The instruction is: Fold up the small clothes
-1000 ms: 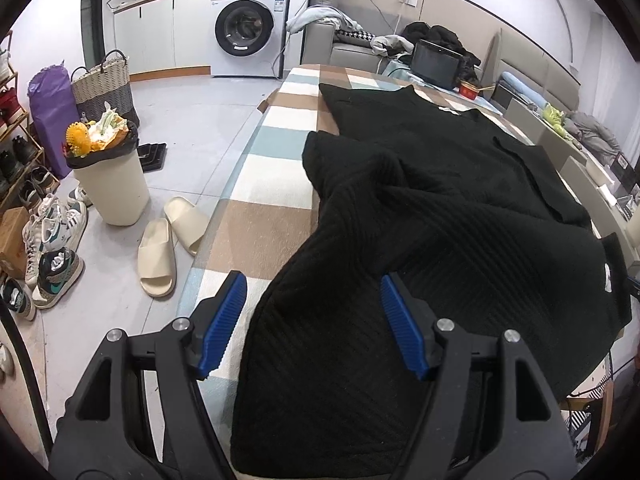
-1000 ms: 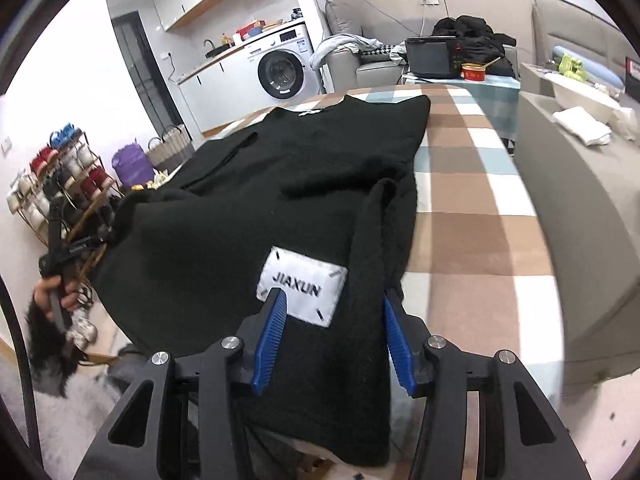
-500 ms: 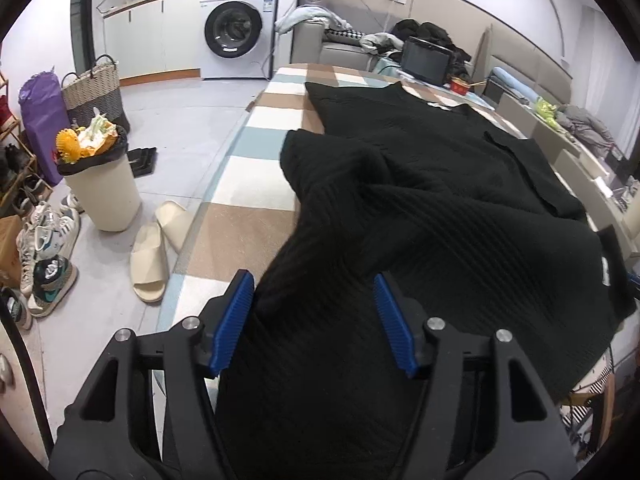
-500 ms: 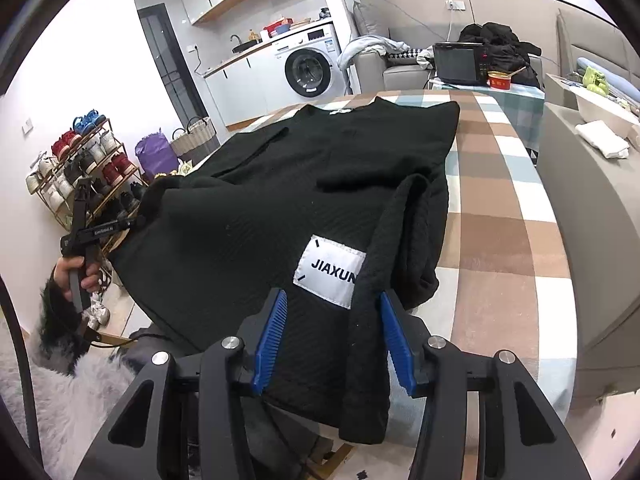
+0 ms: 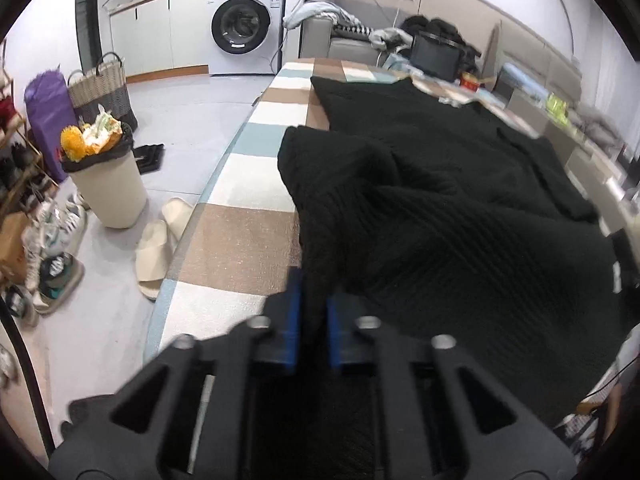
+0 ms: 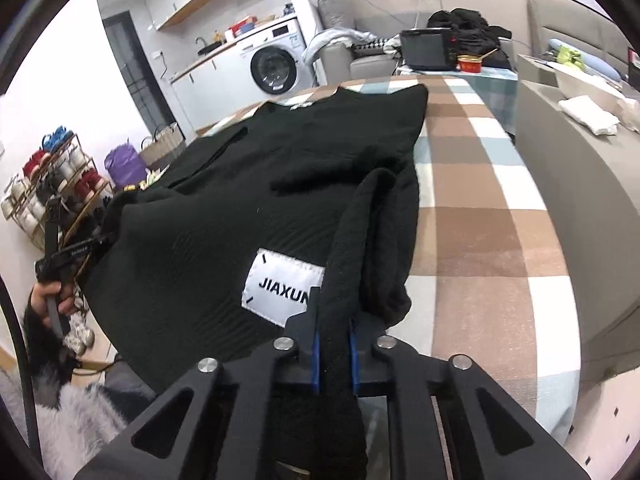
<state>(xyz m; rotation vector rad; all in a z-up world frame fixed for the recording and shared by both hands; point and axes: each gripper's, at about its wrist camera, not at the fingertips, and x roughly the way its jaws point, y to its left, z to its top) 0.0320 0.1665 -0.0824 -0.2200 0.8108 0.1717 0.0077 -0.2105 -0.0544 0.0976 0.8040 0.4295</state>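
Observation:
A black ribbed sweater point(image 5: 440, 200) lies spread along the checked table point(image 5: 240, 240), its near hem bunched and hanging over the front edge. My left gripper point(image 5: 312, 284) is shut on a pinched fold of the hem at the sweater's left corner. In the right wrist view the same sweater point(image 6: 320, 152) shows a white JIAXUN label point(image 6: 280, 292). The jaws of my right gripper point(image 6: 334, 312) are closing, and their blue pads press on a thick fold of the hem beside that label. At the far left a hand holds the left gripper point(image 6: 60, 252) on the sweater's other corner.
Left of the table on the floor stand a full bin point(image 5: 108, 184), beige slippers point(image 5: 156, 248), a shoe rack and a wicker basket point(image 5: 100, 88). A washing machine point(image 5: 244, 28) and a sofa are at the back. A grey bench point(image 6: 580, 184) runs along the table's right side.
Both grippers went from open around the hem to shut on it. The cloth at each corner is now pinched into a raised fold.

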